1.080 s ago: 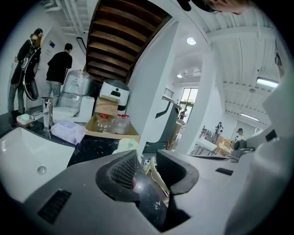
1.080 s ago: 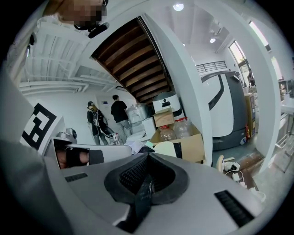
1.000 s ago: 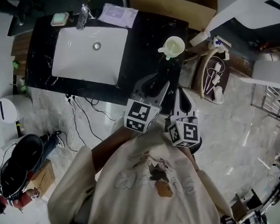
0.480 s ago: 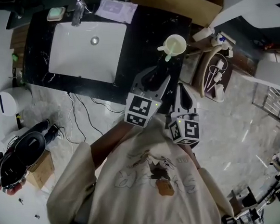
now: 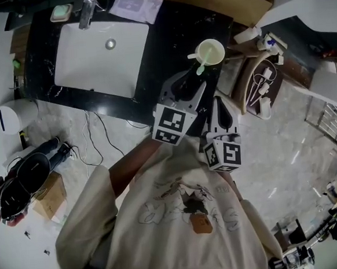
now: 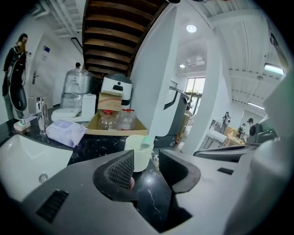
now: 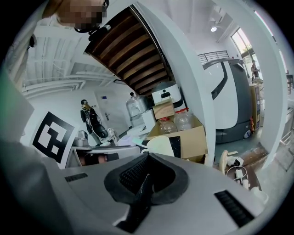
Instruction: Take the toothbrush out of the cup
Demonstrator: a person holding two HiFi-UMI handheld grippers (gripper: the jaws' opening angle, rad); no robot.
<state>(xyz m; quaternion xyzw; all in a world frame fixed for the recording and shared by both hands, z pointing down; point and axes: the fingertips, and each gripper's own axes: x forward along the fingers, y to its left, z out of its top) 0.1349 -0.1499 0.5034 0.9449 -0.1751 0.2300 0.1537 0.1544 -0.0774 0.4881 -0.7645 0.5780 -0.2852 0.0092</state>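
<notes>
a white sink point(image 5: 87, 62) sits in the black marble counter point(image 5: 165, 53), with a soap dish point(image 5: 61, 12), a packet of wipes point(image 5: 137, 4) and a cardboard box point(image 5: 228, 4) behind it.

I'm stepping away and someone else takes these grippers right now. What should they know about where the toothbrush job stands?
Left gripper: jaws have just been opening, now open, nothing between them; cup straight ahead.
Right gripper: shut, empty.
Cup: on the black counter, right of the sink, green toothbrush leaning in it.
Done: nothing taken yet.
Left: grip the toothbrush, lift it out.
</notes>
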